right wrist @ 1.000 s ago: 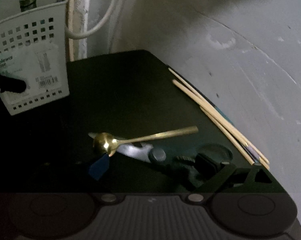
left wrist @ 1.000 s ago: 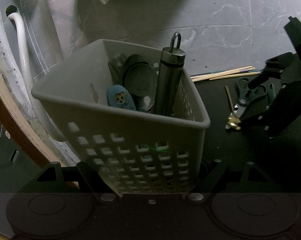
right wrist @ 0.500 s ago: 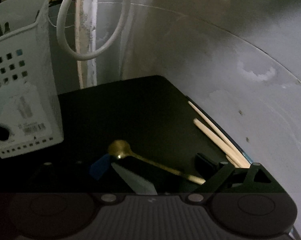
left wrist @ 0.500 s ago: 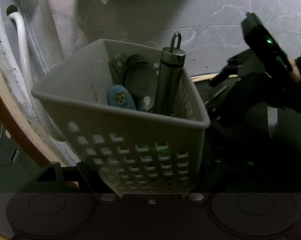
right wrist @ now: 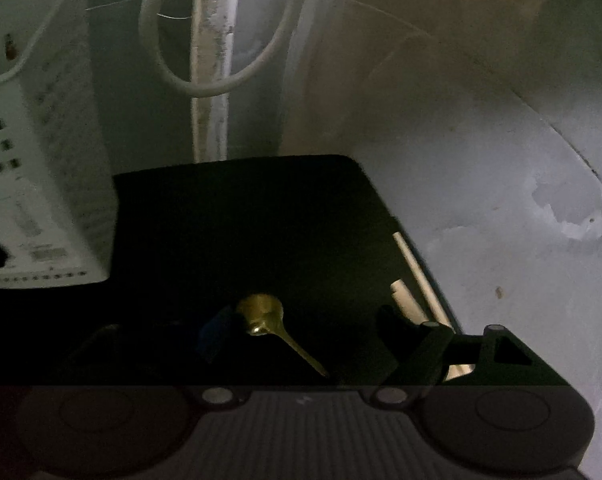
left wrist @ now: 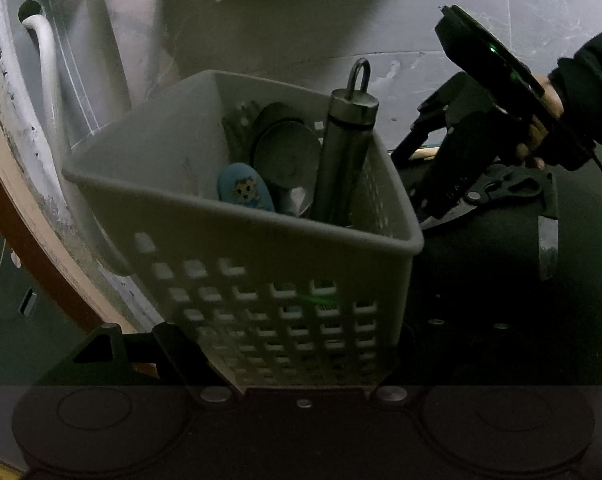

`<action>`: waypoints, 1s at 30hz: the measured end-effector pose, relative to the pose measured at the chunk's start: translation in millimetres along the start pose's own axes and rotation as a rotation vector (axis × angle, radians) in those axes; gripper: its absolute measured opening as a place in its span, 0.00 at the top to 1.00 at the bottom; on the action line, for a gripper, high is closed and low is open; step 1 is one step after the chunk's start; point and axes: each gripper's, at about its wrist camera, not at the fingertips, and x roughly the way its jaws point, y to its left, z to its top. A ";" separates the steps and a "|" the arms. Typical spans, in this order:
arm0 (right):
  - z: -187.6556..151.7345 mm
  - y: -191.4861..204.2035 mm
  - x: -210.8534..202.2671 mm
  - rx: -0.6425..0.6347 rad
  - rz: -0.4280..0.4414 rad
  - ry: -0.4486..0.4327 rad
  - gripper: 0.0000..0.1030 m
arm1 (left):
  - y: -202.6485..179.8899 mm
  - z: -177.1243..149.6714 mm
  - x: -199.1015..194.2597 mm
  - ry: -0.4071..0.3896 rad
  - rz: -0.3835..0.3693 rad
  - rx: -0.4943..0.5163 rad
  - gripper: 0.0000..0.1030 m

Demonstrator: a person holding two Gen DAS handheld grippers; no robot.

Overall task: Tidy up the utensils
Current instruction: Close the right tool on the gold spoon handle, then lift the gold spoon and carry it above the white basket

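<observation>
My left gripper [left wrist: 285, 360] is shut on the white perforated basket [left wrist: 229, 240], which stands on the black mat [right wrist: 241, 220]. Inside the basket are a steel cylinder with a ring [left wrist: 345, 160], a blue cartoon-printed handle [left wrist: 245, 192] and metal spoon bowls [left wrist: 287, 156]. A hand in a dark sleeve holds my right gripper [left wrist: 433, 184] just right of the basket. In the right wrist view, a gold spoon [right wrist: 261, 314] lies on the mat between that gripper's [right wrist: 301, 328] fingers. Its jaws are closing, and the pads stand clear of the spoon.
Wooden chopsticks [right wrist: 413, 280] lie along the mat's right edge. Scissors [left wrist: 501, 188] and a knife blade [left wrist: 547, 240] rest on the mat behind the right gripper. A white hose [right wrist: 221, 80] loops against the wall behind the mat. The basket [right wrist: 41, 160] stands at the left in the right wrist view.
The right gripper has swung in toward the basket and now straddles the gold spoon, hiding it and most of the chopsticks from the left wrist view. Basket and left gripper have not moved.
</observation>
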 end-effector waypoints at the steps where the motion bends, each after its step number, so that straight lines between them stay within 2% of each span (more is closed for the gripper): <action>1: 1.2 -2.2 -1.5 -0.003 0.013 0.000 0.20 | 0.0 -0.3 -0.1 0.000 0.001 -0.001 0.18; 4: 1.1 -7.0 -9.4 -0.045 0.054 0.013 0.24 | -0.7 -1.6 -0.3 0.001 0.004 -0.007 0.18; 8: 0.3 -8.4 -10.0 -0.155 0.064 0.093 0.45 | -1.5 -2.1 -0.1 0.000 0.008 -0.012 0.18; 9: 0.8 -9.3 -9.9 -0.171 0.068 0.101 0.46 | -1.7 -2.2 0.2 0.000 0.009 -0.013 0.18; 12: 6.4 -11.0 -7.7 -0.203 0.090 0.127 0.62 | -2.0 -2.4 -0.2 0.001 0.011 -0.017 0.18; 14: 11.0 -12.3 -5.6 -0.219 0.126 0.146 0.74 | -3.1 -2.2 0.1 0.002 0.012 -0.019 0.18; 16: 16.5 -14.4 -2.9 -0.226 0.180 0.169 0.82 | -3.3 -2.3 -0.1 0.002 0.013 -0.021 0.18; 20: 26.5 -23.2 2.5 -0.188 0.291 0.212 0.89 | -3.6 -4.5 -0.6 0.006 0.014 -0.027 0.18; 22: 29.3 -27.8 4.5 -0.162 0.320 0.219 0.89 | -3.0 -5.4 -0.5 0.007 0.015 -0.030 0.18; 26: 30.6 -27.9 2.7 -0.156 0.308 0.218 0.96 | -2.5 -6.2 -0.2 0.008 0.017 -0.035 0.18; 30: 26.2 -30.7 2.0 -0.059 0.289 0.190 0.98 | -2.7 -6.6 -0.9 0.007 0.017 -0.035 0.18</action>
